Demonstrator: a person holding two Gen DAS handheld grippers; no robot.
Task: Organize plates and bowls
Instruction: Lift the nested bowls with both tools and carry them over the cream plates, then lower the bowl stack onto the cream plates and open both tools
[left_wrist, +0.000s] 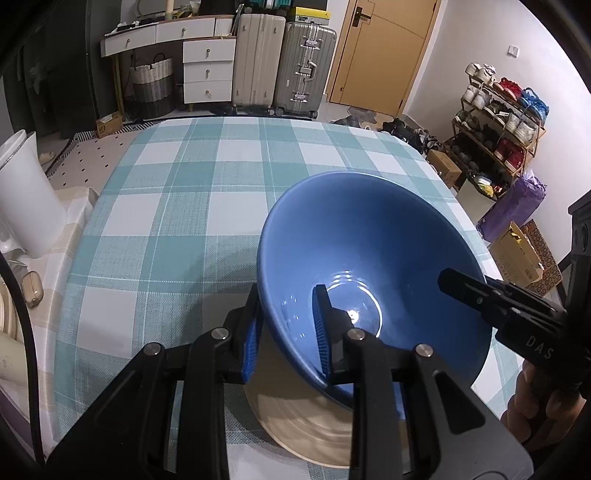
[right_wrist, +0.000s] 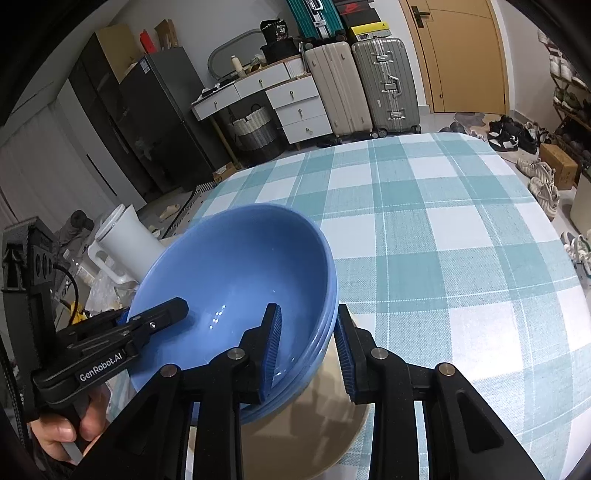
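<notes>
Left tool (left_wrist: 288, 332): clamped on the left rim of the blue bowl stack, one blue pad outside the wall, the other inside.
Right tool (right_wrist: 308, 350): clamped on the opposite rim of the same stack, one pad inside the top bowl, the other against the outer walls.
Blue bowl stack (left_wrist: 369, 258): several nested blue bowls, rims visible as layered edges in the right wrist view; tilted, directly over the beige plate. Whether the base touches the plate cannot be told.
Beige plate (left_wrist: 295, 417): lies flat on the table at its near edge, partly hidden under the bowls.
Table (left_wrist: 192, 206): covered by a teal and white checked cloth; the far part is bare cloth.
White jug (left_wrist: 26, 195): stands on a separate surface just beside the table's left side.
Suitcases (left_wrist: 284, 62): two, upright, on the floor beyond the table, next to a white drawer unit (left_wrist: 208, 70).
Door (left_wrist: 384, 51): wooden, shut, in the far wall.
Shoe rack (left_wrist: 498, 122): far right, filled with shoes.
</notes>
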